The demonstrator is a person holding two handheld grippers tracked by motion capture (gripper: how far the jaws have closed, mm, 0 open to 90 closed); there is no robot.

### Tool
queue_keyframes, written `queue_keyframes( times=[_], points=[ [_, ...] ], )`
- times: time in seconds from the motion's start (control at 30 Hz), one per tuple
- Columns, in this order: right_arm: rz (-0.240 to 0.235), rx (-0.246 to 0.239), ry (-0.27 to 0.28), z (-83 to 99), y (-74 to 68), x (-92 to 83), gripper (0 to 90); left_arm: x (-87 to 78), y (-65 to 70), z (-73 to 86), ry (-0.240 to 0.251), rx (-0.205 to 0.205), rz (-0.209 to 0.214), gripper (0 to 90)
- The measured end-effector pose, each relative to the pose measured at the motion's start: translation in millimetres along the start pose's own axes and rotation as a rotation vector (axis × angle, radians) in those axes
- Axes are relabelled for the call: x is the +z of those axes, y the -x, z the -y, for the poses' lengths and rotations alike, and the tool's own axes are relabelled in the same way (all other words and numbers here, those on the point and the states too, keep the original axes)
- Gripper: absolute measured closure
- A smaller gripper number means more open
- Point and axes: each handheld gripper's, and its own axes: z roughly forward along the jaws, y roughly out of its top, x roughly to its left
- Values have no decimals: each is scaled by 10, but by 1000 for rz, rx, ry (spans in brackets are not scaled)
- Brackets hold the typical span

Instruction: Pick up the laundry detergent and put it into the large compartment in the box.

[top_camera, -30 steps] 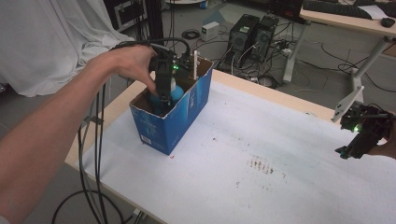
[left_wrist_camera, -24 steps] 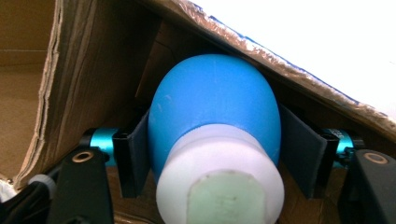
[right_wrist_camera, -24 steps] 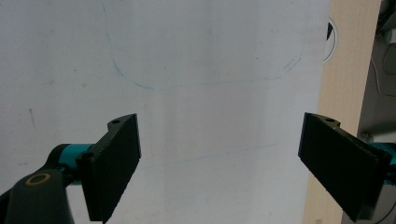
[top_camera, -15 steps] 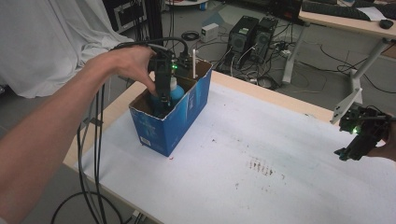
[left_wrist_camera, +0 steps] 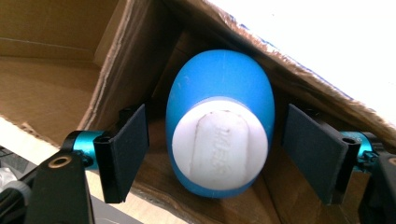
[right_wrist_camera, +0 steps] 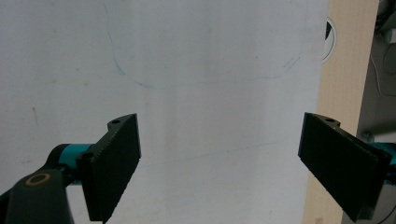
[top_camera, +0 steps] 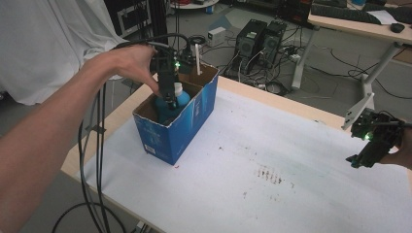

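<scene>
With jaws open either side of the bottle point(left_wrist_camera: 219, 126) in the box point(top_camera: 187, 124), the left gripper point(left_wrist_camera: 215, 154) seems poised to close; the right gripper point(right_wrist_camera: 219, 168) idles open.

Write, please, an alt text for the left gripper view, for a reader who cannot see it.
The left gripper is open, its two black jaws on either side of a blue bottle with a white cap, not touching it. The bottle stands inside a brown cardboard box, close to one wall.
</scene>
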Motion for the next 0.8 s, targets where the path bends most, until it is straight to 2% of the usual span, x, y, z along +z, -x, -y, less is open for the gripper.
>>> queue_keyframes(
  times=[0.5, 0.6, 0.8],
  points=[
    [0, -1, 1, -5, -6, -22, 122, -454, 59, -103, 19, 11, -54, 235],
    [1, -3, 3, -9, -6, -26, 122, -537, 72, -131, 15, 8, -56, 202],
    [5, -3, 7, -14, -14, -45, 122, -665, 139, -237, 18, 38, -65, 202]
  ],
)
